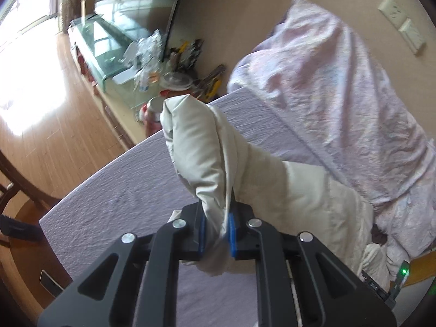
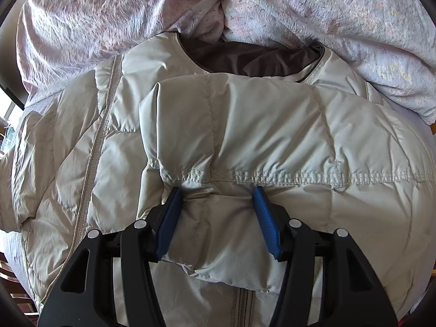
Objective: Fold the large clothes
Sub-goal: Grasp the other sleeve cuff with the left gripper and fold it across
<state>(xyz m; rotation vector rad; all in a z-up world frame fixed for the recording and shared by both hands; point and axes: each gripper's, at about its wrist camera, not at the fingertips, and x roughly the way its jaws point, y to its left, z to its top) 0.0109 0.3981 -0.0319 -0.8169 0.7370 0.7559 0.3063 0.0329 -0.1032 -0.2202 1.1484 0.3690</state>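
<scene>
A cream quilted puffer jacket [image 2: 245, 125] lies on a bed with a lilac sheet [image 1: 130, 190]. Its brown lining shows at the collar [image 2: 245, 57]. A sleeve [image 2: 272, 141] is folded across the chest. My right gripper [image 2: 216, 199] is open, its blue pads [image 2: 169, 220] astride the sleeve's cuff end, pressing into the fabric. My left gripper [image 1: 216, 234] is shut on the other sleeve [image 1: 201, 147] and holds it up above the sheet; the cuff points away from me.
A crumpled pink floral duvet [image 1: 340, 103] [image 2: 327, 21] is heaped behind the jacket against the wall. A glass-topped cabinet [image 1: 109, 46] with clutter stands beyond the bed. Wooden floor [image 1: 54, 114] and a dark chair [image 1: 16, 185] lie left of the bed edge.
</scene>
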